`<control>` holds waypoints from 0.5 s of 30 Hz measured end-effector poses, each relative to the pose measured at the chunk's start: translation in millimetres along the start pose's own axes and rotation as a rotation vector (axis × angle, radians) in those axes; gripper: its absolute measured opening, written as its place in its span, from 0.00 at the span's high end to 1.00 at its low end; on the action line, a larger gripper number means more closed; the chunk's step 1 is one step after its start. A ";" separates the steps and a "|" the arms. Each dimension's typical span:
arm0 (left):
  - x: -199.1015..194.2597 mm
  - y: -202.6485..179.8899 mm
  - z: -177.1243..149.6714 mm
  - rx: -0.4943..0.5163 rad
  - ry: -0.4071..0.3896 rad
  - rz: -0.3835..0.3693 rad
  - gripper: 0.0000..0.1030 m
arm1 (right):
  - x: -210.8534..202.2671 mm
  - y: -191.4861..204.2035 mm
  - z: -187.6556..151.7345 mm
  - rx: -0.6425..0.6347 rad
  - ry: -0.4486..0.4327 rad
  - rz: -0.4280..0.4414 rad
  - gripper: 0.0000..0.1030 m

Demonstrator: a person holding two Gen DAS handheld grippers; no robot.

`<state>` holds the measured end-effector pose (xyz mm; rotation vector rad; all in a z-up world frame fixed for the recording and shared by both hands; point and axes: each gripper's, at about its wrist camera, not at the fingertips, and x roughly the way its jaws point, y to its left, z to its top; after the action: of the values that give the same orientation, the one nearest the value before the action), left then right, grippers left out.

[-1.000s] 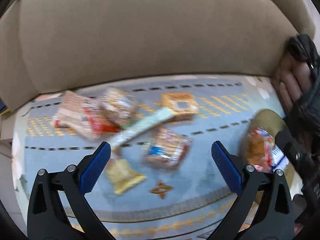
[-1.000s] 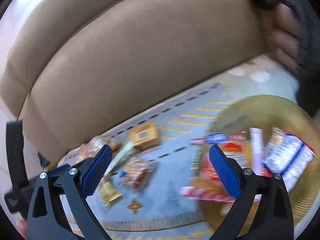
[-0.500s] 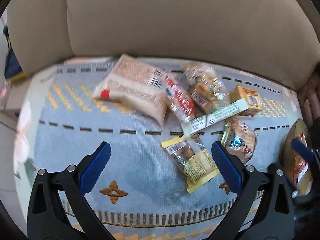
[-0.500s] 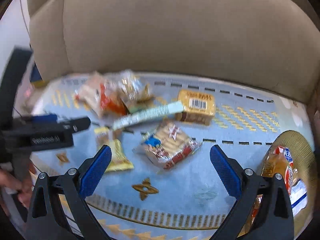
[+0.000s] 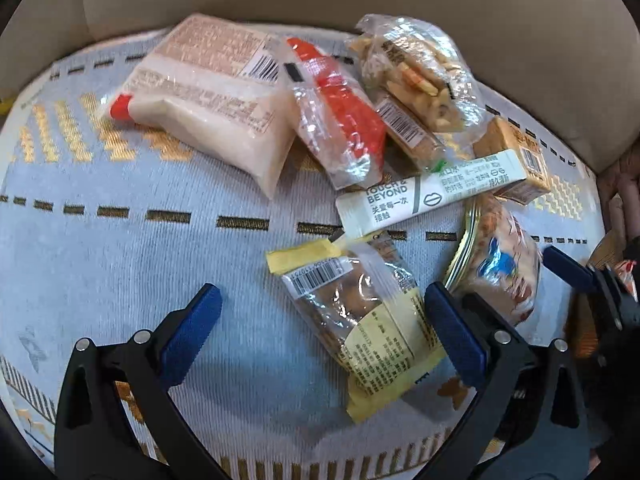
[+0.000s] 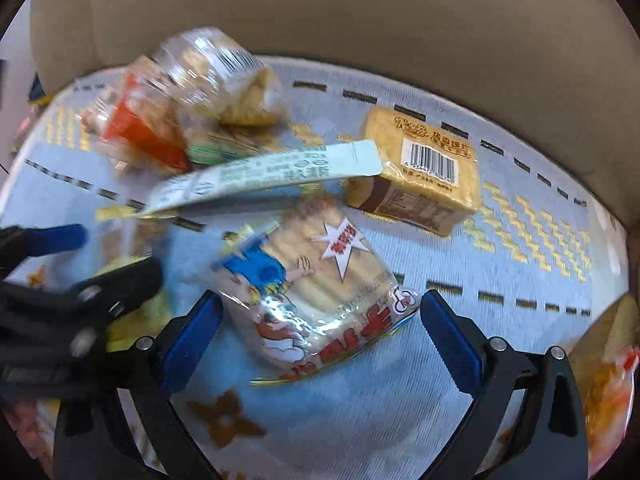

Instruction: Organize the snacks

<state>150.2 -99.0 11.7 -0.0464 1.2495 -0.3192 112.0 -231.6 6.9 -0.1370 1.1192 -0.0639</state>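
With most snacks loose on the blue rug (image 5: 120,264), the right gripper (image 6: 320,332) straddles a biscuit bag (image 6: 320,292), jaws apart, the left gripper (image 5: 320,332) open over a yellow packet (image 5: 360,320).

Right claw (image 6: 320,330) open, straddling biscuit packet (image 6: 316,300).

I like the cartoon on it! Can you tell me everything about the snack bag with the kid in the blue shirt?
The cartoon snack bag is a shiny clear plastic packet with pale finger biscuits showing through. It carries a cartoon figure in blue, a white star with red writing and big red letters near the bottom edge. It looks sealed and full, and lies flat and slightly askew on the blue patterned cloth. The right gripper has its open jaws on either side of it, not squeezing yet. A long pale green packet lies just behind it.
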 end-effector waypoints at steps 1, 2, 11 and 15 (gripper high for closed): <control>0.5 -1.7 -0.8 0.008 -0.002 0.008 0.03 | 3.1 -1.3 -0.3 0.007 -0.006 0.005 0.05; 1.4 -4.0 -2.3 0.017 -0.002 0.013 0.03 | 4.3 -2.6 -0.5 0.018 -0.009 0.013 0.05; -0.7 -7.0 -8.1 0.016 -0.019 0.000 0.08 | -5.7 -2.5 -8.0 0.053 -0.033 0.002 0.29; -15.1 1.1 -16.1 0.051 -0.037 -0.033 0.54 | -12.4 -8.5 -11.5 0.135 -0.017 0.057 0.31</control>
<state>131.1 -91.8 20.3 -0.0293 1.2042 -0.3772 96.3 -239.5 14.3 0.0153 1.0978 -0.0874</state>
